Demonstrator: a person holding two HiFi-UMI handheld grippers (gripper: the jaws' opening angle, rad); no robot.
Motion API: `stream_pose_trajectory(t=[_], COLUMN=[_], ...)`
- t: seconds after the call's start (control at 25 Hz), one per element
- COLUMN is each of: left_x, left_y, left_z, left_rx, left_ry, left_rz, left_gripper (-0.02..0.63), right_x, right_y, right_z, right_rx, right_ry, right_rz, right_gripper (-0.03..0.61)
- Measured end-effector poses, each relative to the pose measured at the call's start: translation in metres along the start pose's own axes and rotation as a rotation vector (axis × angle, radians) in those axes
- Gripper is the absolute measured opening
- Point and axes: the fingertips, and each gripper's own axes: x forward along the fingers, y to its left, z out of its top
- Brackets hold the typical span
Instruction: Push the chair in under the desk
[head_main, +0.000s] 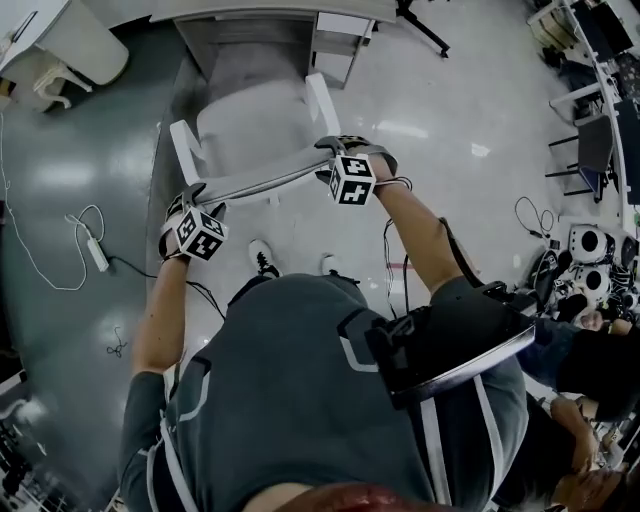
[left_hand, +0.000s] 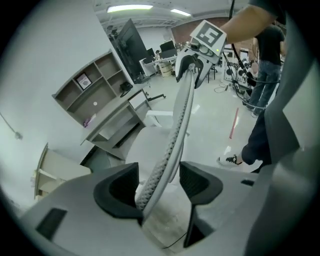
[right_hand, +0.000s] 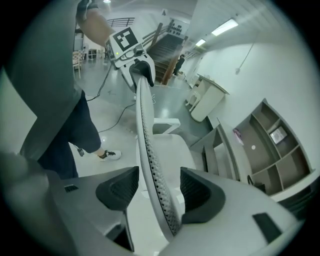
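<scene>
On the glossy grey floor (head_main: 90, 190), the white mesh-backed chair (head_main: 245, 130) stood short of the grey desk (head_main: 270, 10). Your left gripper (left_hand: 159, 182) and right gripper (right_hand: 159, 187) straddled its top rim wide open, clamping nothing; an uneven push could swivel it askew.

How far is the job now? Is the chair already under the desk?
Done: the left gripper and right gripper sit at the top edge of the backrest. In hand: their open fingers straddle it, not clamped. Left: the seat is out in front of the desk, so the push remains.
</scene>
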Motion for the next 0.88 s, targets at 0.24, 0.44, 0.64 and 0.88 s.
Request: stream_pose_trajectory(t=[0.24,0.44,0.64,0.88], left_x=[0.006,0.013,0.029,0.029], left_y=[0.006,0.007,0.011,0.013], left_z=[-0.001,-0.01,-0.026,-0.02], left_rx=[0.063,0.141,0.173,0.266], left_ry=[0.045,0.114,0.203,0.202], left_rz=[0.032,0.055,0.019,0.01], left_gripper=[0.225,0.225,0.19,0.129], right_x=[0.021,0.03,0.033,0.038], right_y=[-0.003,-0.004,-0.002,0.0], right_z=[-0.006,-0.007,-0.008,-0.012], right_rx=[-0.007,-0.049,-0.102,-0.185], right_ry=[0.021,0.044,0.066,0.096], right_rz=[0.018,0.019,0.021,0.019], right_gripper=[0.255,0.206,0.168,0.1])
